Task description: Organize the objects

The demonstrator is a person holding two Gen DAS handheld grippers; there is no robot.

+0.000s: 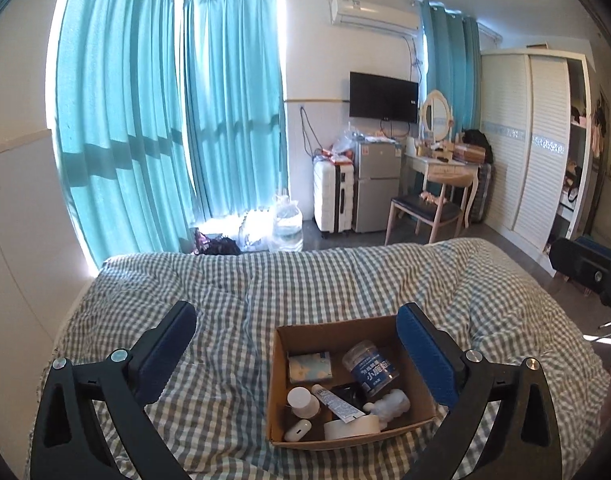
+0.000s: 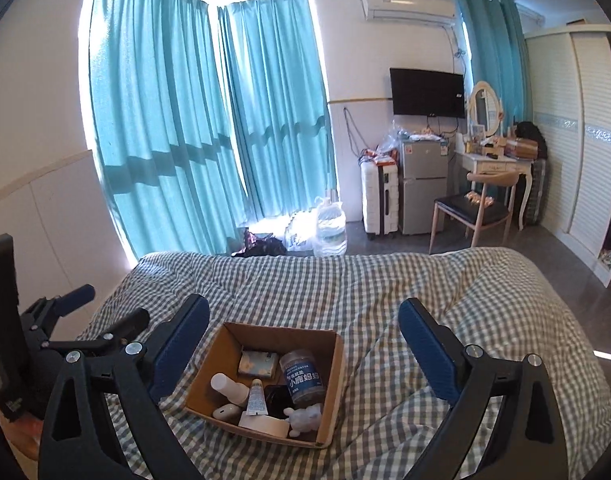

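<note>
Cardboard box sits on checked bedspread, near end of bed. Inside: jar with blue label at far right, tissue pack far left, white bottle, tube, tape roll, white figurine, small white case.

Left gripper above box, jaws spread wide, nothing between pads. Right gripper likewise wide open, empty, over box.

Far side: teal curtains, suitcase, small fridge.

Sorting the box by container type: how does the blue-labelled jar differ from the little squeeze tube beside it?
The jar is a wide cylinder with see-through walls and a dark blue label; the squeeze tube is slim, flat-ended, white with small print. The jar looks far bulkier than the tube. Both lie tilted inside the cardboard box.
</note>
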